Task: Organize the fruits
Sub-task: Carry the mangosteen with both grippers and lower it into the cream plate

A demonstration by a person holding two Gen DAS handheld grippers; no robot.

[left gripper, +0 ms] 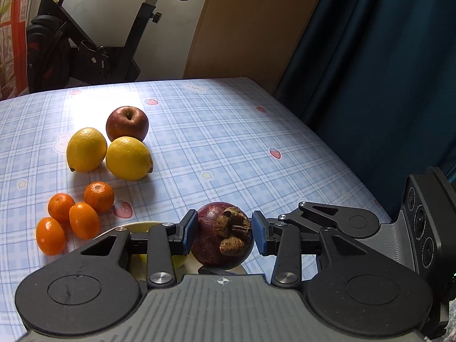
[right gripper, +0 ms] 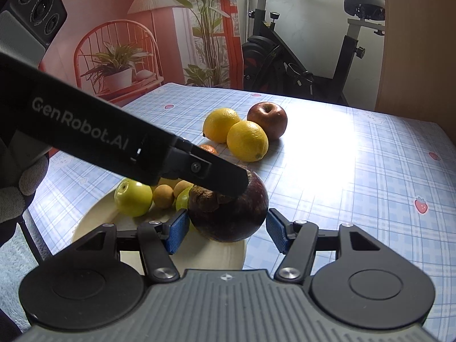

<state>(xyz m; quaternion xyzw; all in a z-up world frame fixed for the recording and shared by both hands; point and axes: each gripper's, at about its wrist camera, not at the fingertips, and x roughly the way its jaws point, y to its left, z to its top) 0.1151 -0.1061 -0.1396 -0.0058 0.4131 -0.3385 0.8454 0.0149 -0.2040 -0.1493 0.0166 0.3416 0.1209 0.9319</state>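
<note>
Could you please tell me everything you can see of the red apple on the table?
The apple is round, glossy and dark red, with yellowish-brown patches around its stem hollow, where a short dark stem shows. It looks whole and unbruised. It stands upright on the blue checked tablecloth, at the far end of the fruit group, just behind the two lemons. The lemons sit close against it, but whether they touch it cannot be told.
</note>
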